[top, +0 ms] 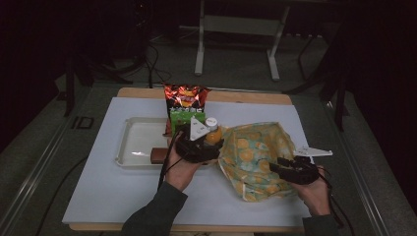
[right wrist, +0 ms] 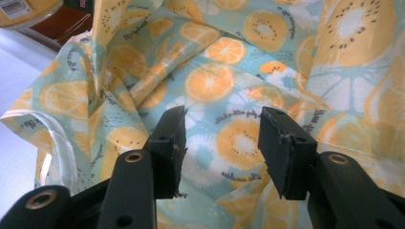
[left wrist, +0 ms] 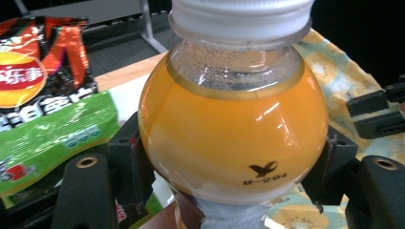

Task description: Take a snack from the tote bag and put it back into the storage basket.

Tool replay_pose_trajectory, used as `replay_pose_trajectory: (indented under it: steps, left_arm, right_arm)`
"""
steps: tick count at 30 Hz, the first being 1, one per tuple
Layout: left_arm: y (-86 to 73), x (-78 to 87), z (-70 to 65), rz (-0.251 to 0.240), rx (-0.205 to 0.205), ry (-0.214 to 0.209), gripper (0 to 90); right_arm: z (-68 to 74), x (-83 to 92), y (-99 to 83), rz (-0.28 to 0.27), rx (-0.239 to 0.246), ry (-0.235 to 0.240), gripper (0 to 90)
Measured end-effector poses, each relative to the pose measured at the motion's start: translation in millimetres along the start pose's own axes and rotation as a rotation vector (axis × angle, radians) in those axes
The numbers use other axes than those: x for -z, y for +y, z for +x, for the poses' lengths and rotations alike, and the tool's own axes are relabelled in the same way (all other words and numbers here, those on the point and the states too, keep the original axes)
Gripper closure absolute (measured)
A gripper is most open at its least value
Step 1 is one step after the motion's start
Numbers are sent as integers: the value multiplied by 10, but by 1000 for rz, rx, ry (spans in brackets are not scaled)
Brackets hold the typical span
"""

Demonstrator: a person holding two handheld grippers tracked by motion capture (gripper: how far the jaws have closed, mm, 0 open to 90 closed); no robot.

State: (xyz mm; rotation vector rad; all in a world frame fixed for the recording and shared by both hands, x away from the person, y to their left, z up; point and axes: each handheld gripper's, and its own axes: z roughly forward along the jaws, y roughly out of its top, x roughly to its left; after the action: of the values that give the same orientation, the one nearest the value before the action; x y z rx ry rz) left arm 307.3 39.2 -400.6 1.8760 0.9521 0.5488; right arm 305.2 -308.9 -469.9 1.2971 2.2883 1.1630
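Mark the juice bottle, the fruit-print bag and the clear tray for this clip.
juice bottle point(left wrist: 231, 143), left gripper view, on the orange bulge between the jaws.
fruit-print bag point(top: 251, 147), high view, on its upper printed panel.
clear tray point(top: 124, 142), high view, on its left rim.

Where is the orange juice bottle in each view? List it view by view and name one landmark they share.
High view: the juice bottle stands mid-table, held in the left claw.
Left gripper view: the bottle takes up the centre, clamped between the jaws.
Right gripper view: a curved orange edge at the top left corner may be it; I cannot tell.
Shared landmark: the fruit-print bag.
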Motion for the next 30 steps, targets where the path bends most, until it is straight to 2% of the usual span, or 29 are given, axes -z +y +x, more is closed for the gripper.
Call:
replay_pose_trajectory:
  steps: [16,30]
  left_arm:
    - [-146,90,237,4,22,39,310]
    - [-210,216,433,-8,43,76,310]
  right_arm:
    - [-8,-2,-8,1,-2,-4,523]
    - [-6,6,-10,-7,1,-7,524]
